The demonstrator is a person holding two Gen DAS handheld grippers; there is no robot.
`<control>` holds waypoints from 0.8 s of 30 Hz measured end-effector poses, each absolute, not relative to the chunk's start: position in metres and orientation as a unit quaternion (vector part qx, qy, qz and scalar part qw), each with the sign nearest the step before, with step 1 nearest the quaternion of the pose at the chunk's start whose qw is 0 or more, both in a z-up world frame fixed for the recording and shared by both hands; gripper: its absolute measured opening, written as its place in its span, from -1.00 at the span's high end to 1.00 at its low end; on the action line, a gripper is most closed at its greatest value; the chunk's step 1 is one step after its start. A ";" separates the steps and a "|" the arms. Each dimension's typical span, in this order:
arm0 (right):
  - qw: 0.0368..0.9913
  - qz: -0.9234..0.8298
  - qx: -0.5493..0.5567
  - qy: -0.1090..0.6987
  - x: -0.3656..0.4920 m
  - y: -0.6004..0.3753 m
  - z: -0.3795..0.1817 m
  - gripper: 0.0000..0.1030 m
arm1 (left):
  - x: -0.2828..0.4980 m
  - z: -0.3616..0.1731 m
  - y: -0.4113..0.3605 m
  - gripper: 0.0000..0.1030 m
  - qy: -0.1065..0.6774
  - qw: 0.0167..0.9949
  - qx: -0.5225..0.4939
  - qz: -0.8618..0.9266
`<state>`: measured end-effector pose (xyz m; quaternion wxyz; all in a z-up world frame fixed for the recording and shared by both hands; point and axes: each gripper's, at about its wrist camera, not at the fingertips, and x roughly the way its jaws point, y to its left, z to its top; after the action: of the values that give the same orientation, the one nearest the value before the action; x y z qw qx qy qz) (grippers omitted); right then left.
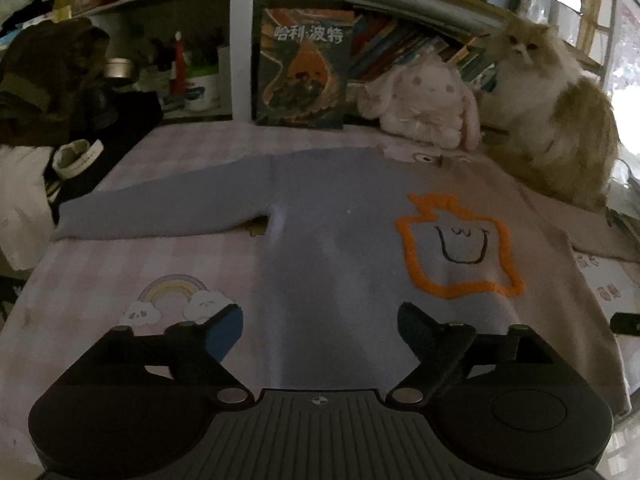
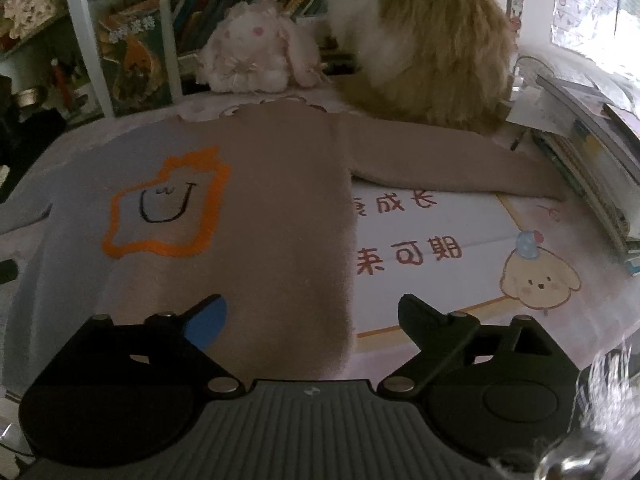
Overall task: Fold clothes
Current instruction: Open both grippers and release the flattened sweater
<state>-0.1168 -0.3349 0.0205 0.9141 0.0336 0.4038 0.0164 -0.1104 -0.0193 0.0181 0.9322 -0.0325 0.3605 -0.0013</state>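
Observation:
A small sweater lies flat on the pink bedsheet, front up, half blue and half tan, with an orange outlined face patch on the chest. Its blue sleeve stretches left, its tan sleeve stretches right. My left gripper hovers over the blue hem side, open with only cloth below it. Over the tan hem edge my right gripper stands open too, nothing between its fingers.
A fluffy cat sits at the far right of the bed by the tan sleeve. A plush rabbit and a boxed book set stand behind the collar. Dark clothes and a shoe pile at left; books stack at right.

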 end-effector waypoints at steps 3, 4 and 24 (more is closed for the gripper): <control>0.917 0.024 0.010 0.399 -0.117 -0.331 0.016 -0.93 | -0.113 0.015 -0.027 -0.79 0.371 0.928 -0.028 0.007; 0.917 0.024 0.005 0.399 -0.116 -0.331 0.014 -0.94 | -0.114 0.014 -0.028 -0.80 0.373 0.927 -0.025 0.009; 0.913 0.025 0.016 0.407 -0.109 -0.346 -0.012 -1.00 | -0.128 0.007 -0.050 -0.83 0.376 0.926 0.033 0.034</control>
<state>-0.1093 -0.3463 -0.0121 0.9131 0.0164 0.4067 0.0251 -0.1278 -0.0501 0.0073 0.9256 0.0335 0.3756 0.0338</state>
